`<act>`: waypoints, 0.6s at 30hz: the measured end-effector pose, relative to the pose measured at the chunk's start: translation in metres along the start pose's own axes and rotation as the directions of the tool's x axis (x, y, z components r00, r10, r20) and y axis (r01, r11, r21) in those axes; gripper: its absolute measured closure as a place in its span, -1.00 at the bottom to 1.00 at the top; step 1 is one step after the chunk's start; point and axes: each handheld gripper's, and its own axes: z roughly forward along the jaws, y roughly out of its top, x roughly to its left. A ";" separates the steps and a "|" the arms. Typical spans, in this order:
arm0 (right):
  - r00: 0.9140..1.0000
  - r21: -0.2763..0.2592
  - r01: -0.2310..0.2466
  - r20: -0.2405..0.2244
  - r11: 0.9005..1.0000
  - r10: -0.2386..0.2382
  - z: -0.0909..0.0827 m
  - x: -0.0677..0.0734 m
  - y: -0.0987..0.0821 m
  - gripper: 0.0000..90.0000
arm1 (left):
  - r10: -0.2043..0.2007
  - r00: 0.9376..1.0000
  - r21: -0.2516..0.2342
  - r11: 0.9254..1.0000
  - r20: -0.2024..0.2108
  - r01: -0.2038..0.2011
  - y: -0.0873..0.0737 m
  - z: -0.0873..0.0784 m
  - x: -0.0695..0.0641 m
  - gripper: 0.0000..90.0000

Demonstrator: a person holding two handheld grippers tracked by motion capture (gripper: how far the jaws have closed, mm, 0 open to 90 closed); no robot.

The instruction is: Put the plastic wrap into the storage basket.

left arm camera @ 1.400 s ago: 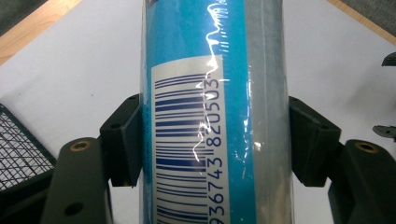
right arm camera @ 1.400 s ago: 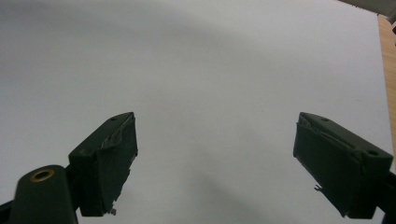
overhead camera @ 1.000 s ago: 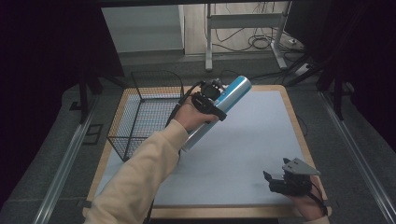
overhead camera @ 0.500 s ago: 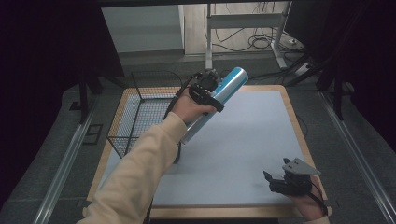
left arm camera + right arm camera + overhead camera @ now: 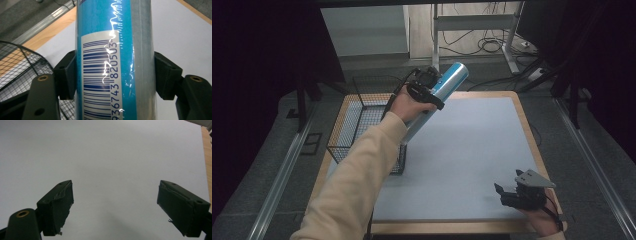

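Left gripper [image 5: 428, 86] is holding a blue cylinder [image 5: 439, 97] up off the table [image 5: 472, 150], tilted, top end leaning far and right, lower end hidden behind the hand near the wire basket [image 5: 362, 125] at the table's far left.

Label: the left gripper view is showing a white barcode panel on the cylinder [image 5: 115, 60], digits running along it, readable part "36743 820503"; first digit is cut off. No brand name legible. The wrap is glossy, catching glare.

That view is also showing both jaws pressing the cylinder's sides, cylinder sitting square between them, basket mesh [image 5: 17, 67] at lower left. The high view is giving tilt and height instead.

Right gripper [image 5: 512, 192] is resting low at the near right of the table, jaws spread wide over bare white surface [image 5: 112, 157], gripping nothing.
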 end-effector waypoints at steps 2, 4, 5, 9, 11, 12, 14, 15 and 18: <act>1.000 0.000 0.001 0.001 1.000 -0.001 0.000 0.000 0.000 -0.69 | -0.005 1.000 0.002 1.000 -0.005 0.005 0.000 -0.001 0.004 -0.29; 1.000 0.000 -0.001 0.001 1.000 0.001 0.000 0.000 0.000 -0.69 | -0.010 1.000 0.002 1.000 -0.019 0.010 -0.001 -0.001 0.009 -0.29; 1.000 0.001 -0.004 0.000 1.000 0.004 0.000 0.000 0.000 -0.69 | -0.015 1.000 0.001 1.000 -0.021 0.015 -0.001 -0.001 0.012 -0.29; 1.000 0.002 -0.004 0.002 1.000 0.004 0.001 -0.001 -0.001 -0.69 | -0.030 0.999 0.002 1.000 -0.029 0.030 -0.004 0.000 0.022 -0.29; 1.000 0.001 0.000 0.005 1.000 0.000 0.001 -0.001 -0.001 -0.69 | -0.035 0.999 0.004 0.999 -0.037 0.035 -0.006 0.000 0.026 -0.29; 1.000 0.001 0.000 0.005 1.000 0.000 0.001 -0.001 -0.001 -0.69 | -0.037 0.999 0.003 0.999 -0.039 0.038 -0.007 0.000 0.028 -0.29; 1.000 0.001 -0.003 0.008 1.000 0.003 0.001 -0.001 -0.001 -0.69 | -0.047 0.998 0.001 0.999 -0.045 0.047 -0.010 0.000 0.033 -0.29; 1.000 0.001 -0.003 0.008 1.000 0.003 0.001 -0.001 -0.001 -0.69 | -0.047 0.998 0.001 0.999 -0.045 0.047 -0.010 0.000 0.033 -0.29; 1.000 0.001 -0.003 0.011 1.000 0.003 0.001 -0.001 -0.001 -0.69 | -0.051 0.997 0.004 0.999 -0.049 0.051 -0.014 0.001 0.038 -0.29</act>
